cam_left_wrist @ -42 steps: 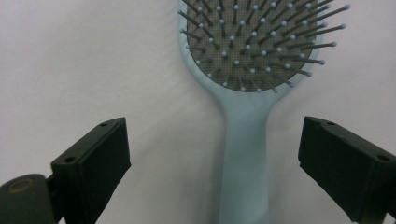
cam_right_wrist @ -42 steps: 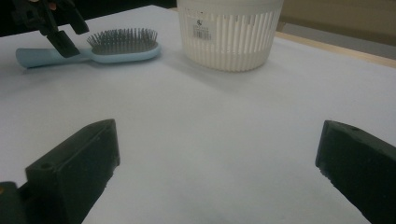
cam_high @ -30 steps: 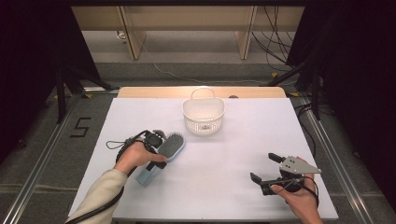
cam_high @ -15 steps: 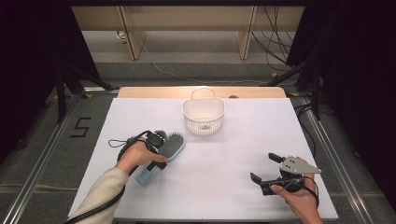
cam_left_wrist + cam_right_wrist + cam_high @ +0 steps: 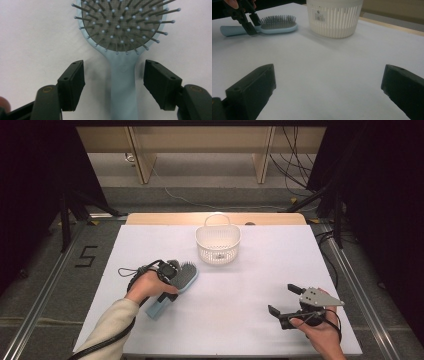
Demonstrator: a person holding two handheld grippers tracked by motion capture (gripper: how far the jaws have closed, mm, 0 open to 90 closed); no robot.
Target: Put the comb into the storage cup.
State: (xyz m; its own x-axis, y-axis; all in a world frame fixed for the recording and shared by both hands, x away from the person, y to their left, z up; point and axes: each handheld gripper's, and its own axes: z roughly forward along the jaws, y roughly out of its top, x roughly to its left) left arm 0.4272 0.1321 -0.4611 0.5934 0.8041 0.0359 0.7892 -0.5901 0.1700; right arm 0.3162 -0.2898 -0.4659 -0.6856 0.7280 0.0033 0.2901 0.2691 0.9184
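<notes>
High view: our left tool (image 5: 176, 276) sits over the blue hairbrush (image 5: 186, 276), centre-left on the desk (image 5: 250, 285). Left gripper view: jaws closing astride the handle, no contact yet; off-centre, they could skid it sideways. Right gripper view: right tool (image 5: 328, 92) gaping, empty.

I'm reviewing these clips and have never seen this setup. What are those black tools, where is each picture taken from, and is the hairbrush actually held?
A person holds a two-jaw hand tool in each hand. The high view looks down on the white table; the other two cameras ride on the tools. The left gripper straddles the handle of a light blue hairbrush lying bristles up. Its jaws have just been closing, but gaps remain on both sides, so nothing is gripped yet. The right gripper rests open, apart from everything. A white slotted basket stands farther back.
</notes>
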